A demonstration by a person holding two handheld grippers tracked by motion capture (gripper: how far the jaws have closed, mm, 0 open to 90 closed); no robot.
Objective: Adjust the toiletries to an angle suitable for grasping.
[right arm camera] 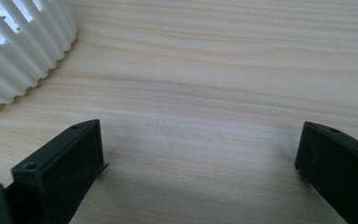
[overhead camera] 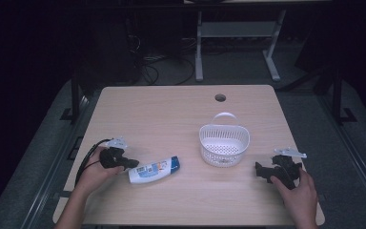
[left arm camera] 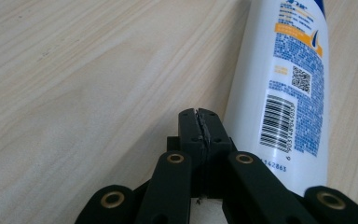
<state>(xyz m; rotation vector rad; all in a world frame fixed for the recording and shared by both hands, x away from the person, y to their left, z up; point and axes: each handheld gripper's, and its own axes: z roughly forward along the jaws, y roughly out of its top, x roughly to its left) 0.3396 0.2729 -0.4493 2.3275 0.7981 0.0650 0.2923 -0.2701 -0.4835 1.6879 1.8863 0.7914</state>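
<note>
The step in hand is judged to be the approach to a grasp of the shampoo bottle (overhead camera: 153,170), probably for placing in the white plastic basket (overhead camera: 224,144).

The bottle is laid flat on the tabletop (overhead camera: 171,114), to the left of the basket and a little nearer the person, well apart from it. Its long axis is set nearly across the tabletop, tilted slightly: the blue cap end is pointed toward the basket and a touch away from the person, while the white base is turned toward the left hand-held gripper (overhead camera: 129,163). The printed label with its barcode is faced upward.

The left hand-held gripper is seen just beside the bottle's base, with its jaws pressed fully together and nothing held between them; in the left gripper view the closed tips (left arm camera: 200,128) are rested alongside the bottle (left arm camera: 284,93), not around it. The right hand-held gripper (overhead camera: 261,171) is kept on the other side of the basket, its jaws spread wide and empty above bare wood, the ribbed basket wall (right arm camera: 23,56) being near them.

For a sound grasp, the left jaws would need to be opened wide first, then brought across the bottle's long axis, near its middle, so that the rounded body is not squeezed out sideways. Pushing with closed tips should be avoided, since the bottle could be rolled.
</note>
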